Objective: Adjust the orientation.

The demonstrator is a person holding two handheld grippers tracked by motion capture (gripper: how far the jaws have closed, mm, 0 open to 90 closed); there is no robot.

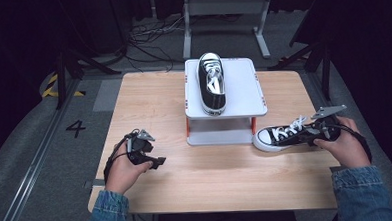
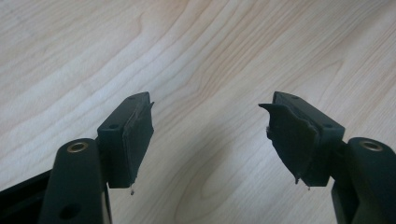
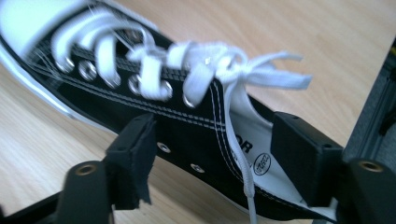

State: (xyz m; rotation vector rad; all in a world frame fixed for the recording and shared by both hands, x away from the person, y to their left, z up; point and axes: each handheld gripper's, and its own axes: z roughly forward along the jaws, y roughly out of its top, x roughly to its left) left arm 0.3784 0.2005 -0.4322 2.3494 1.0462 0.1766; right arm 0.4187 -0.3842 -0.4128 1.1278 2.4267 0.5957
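A black-and-white lace-up sneaker (image 1: 280, 135) lies on the wooden table (image 1: 148, 102) at the right, toe pointing left. My right gripper (image 1: 317, 131) is at its heel end. In the right gripper view the sneaker (image 3: 140, 98) has its side wall between the spread jaws of that gripper (image 3: 215, 128), one jaw outside and one inside the opening, with gaps at both pads. A matching sneaker (image 1: 212, 85) stands on a white raised platform (image 1: 243, 88) at the table's back centre. My left gripper (image 1: 156, 161) rests near the front left, open and with nothing in it (image 2: 210, 126) over bare wood.
The platform stands on short orange legs with a gap beneath it. Behind the table are a white metal frame (image 1: 224, 9) and loose cables (image 1: 151, 40) on the floor. Dark stand legs (image 1: 67, 66) flank both back corners. A "4" (image 1: 75, 128) marks the floor at the left.
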